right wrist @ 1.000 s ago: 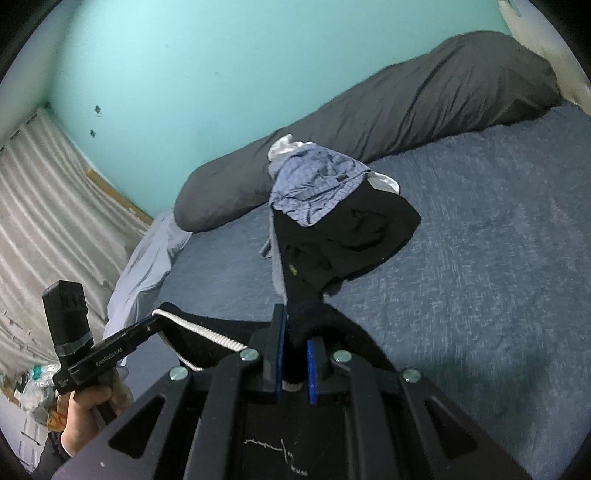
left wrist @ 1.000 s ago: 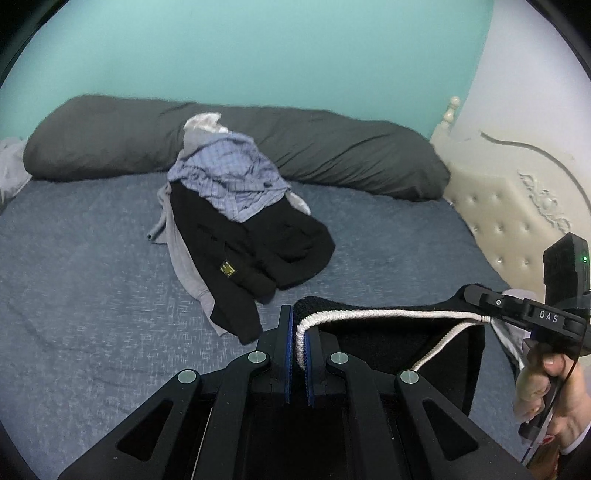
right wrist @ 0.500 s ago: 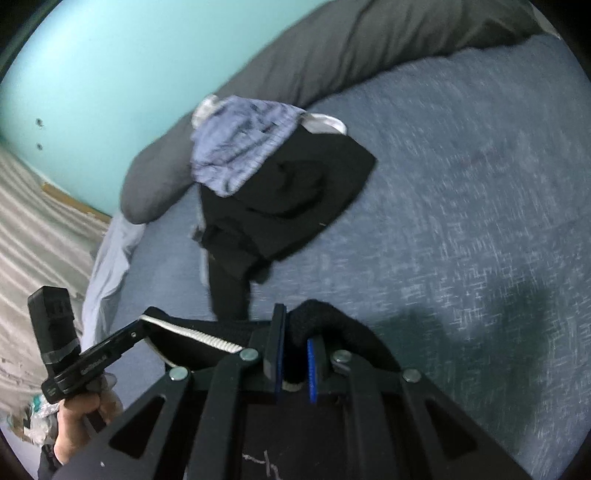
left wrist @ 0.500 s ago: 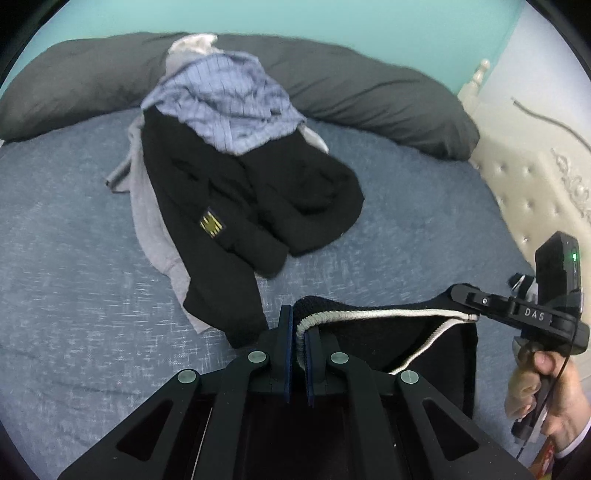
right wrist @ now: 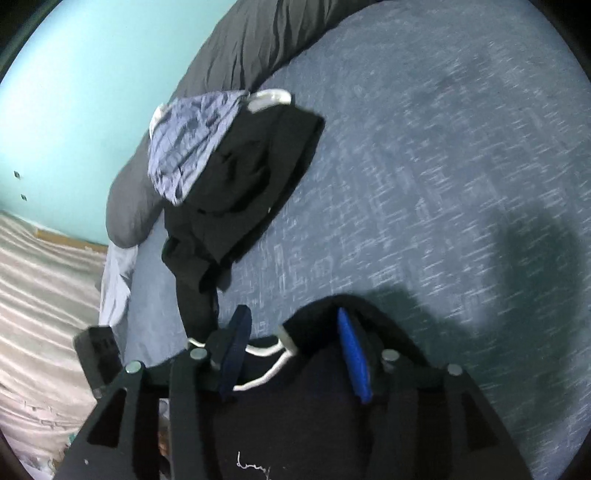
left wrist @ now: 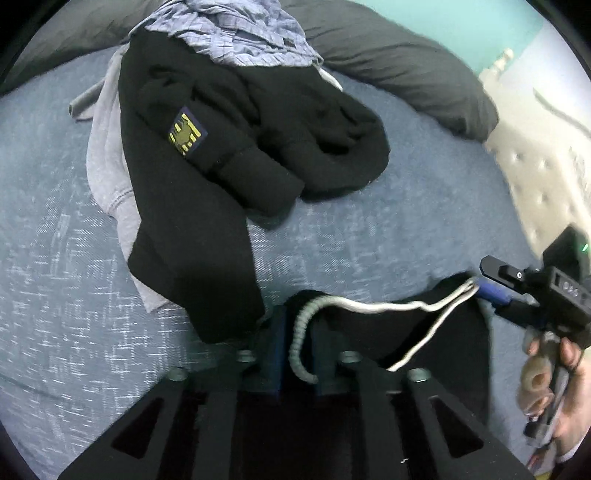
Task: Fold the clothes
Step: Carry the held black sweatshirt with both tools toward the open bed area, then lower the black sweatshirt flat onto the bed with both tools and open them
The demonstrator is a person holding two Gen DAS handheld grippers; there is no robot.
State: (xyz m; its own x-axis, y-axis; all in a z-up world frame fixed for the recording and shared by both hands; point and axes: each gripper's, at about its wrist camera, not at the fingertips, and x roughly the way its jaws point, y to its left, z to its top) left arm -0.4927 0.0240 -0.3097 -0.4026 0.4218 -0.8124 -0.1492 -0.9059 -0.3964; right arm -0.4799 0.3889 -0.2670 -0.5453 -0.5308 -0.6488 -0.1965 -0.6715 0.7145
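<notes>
Dim, motion-blurred fisheye views with dark curved edges; a soft shadow crosses the bed [right wrist: 443,184].

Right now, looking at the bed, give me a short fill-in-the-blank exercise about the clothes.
1. The pile's black sweater carries a ____ patch.
2. The checked shirt on top of the pile is pale ____.
3. The cord on the black garment in front is ____.

Missing words: yellow; blue; white

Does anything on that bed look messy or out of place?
Yes: a rumpled pile of clothes lies unfolded mid-bed, a checked blue shirt crumpled on top and a grey garment sticking out underneath.
</notes>
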